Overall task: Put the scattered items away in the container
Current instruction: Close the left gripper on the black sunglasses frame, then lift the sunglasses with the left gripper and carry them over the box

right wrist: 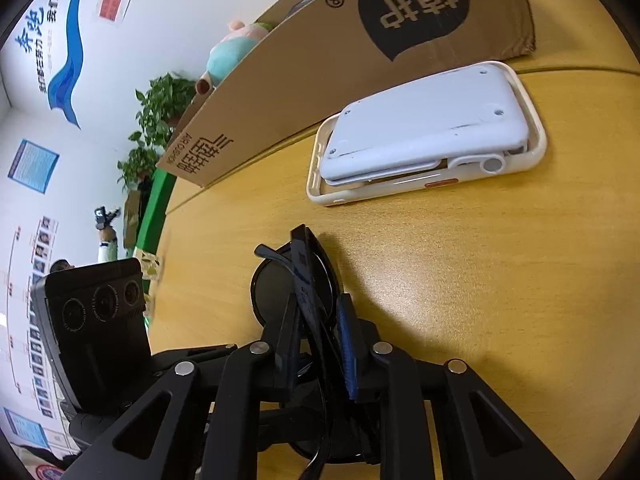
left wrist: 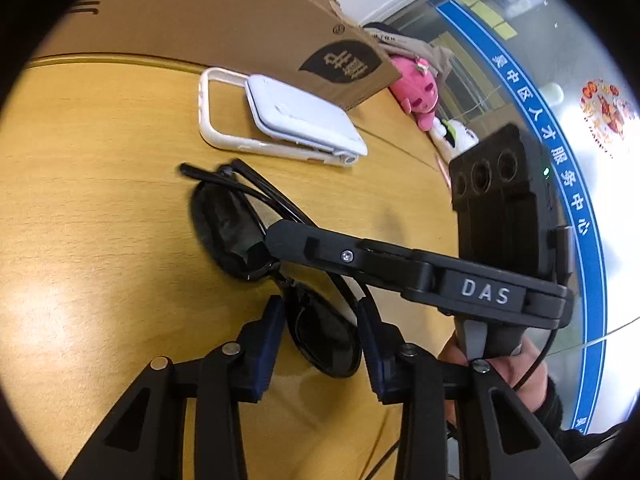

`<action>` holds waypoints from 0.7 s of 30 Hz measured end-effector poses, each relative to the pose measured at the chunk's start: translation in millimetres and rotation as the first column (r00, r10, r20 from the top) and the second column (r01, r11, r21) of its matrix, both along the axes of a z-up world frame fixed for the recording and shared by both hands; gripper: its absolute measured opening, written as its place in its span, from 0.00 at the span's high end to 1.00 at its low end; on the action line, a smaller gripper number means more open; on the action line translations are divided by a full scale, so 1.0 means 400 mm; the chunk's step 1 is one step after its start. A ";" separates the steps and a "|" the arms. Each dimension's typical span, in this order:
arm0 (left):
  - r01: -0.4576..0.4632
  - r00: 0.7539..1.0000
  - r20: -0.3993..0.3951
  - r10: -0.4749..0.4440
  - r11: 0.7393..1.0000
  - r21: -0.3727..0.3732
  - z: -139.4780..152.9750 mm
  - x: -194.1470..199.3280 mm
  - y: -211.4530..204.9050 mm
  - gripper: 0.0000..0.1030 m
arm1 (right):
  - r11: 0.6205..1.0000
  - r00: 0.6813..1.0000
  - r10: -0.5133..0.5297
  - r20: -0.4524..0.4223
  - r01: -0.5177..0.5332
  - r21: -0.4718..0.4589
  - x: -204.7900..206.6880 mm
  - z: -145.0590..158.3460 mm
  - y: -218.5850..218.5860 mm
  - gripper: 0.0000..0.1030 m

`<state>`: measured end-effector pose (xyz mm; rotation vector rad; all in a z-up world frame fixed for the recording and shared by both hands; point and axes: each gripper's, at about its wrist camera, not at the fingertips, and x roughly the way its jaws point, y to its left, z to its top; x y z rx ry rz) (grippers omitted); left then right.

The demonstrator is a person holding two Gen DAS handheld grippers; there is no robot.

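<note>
Black sunglasses [left wrist: 236, 224] lie folded on the wooden table [left wrist: 80, 200]. In the left wrist view my left gripper [left wrist: 322, 332] has its blue pads against both sides of the near lens. My right gripper [left wrist: 274, 242] reaches in from the right and pinches the far lens. In the right wrist view the right gripper [right wrist: 316, 320] is shut on the sunglasses [right wrist: 276, 284], lens and folded arms squeezed between its pads. A brown cardboard box [left wrist: 200, 8] [right wrist: 340, 64] stands behind them. A white flat device lies in a white bumper case [left wrist: 280, 120] [right wrist: 424, 132] beside the box.
A pink plush toy [left wrist: 416, 88] sits at the table's far edge past the box corner. Another plush, teal and pink [right wrist: 230, 52], shows above the box wall. The left gripper's camera body [right wrist: 96, 320] stands close on the left. A hand [left wrist: 492, 364] grips the right tool's handle.
</note>
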<state>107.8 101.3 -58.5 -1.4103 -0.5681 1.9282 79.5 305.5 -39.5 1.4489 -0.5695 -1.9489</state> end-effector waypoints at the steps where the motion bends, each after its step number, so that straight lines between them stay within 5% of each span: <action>1: -0.005 1.000 -0.004 0.005 1.000 0.012 0.006 0.003 -0.006 0.66 | 1.000 1.000 -0.011 -0.003 0.011 -0.009 0.002 0.003 0.001 0.88; 9: 0.005 0.998 -0.067 -0.002 0.999 0.045 0.055 0.009 -0.019 0.66 | 0.994 0.994 -0.091 -0.059 0.087 -0.073 0.021 0.059 0.027 0.90; 15: -0.014 1.000 -0.017 0.016 0.995 0.097 0.016 -0.011 -0.028 0.66 | 0.990 0.993 -0.085 -0.082 0.075 -0.120 0.025 0.092 0.039 0.90; 16: -0.016 1.000 -0.012 0.017 0.993 0.120 0.014 -0.011 -0.034 0.68 | 0.990 0.992 -0.085 -0.089 0.073 -0.124 0.026 0.100 0.037 0.90; 18: -0.019 1.000 -0.006 0.020 0.987 0.158 0.015 -0.015 -0.039 0.90 | 0.990 0.991 -0.084 -0.106 0.071 -0.124 0.027 0.117 0.034 0.90; 21: -0.028 1.000 -0.005 0.030 0.982 0.187 0.026 -0.025 -0.040 0.94 | 0.991 0.986 -0.087 -0.141 0.070 -0.118 0.028 0.146 0.034 0.90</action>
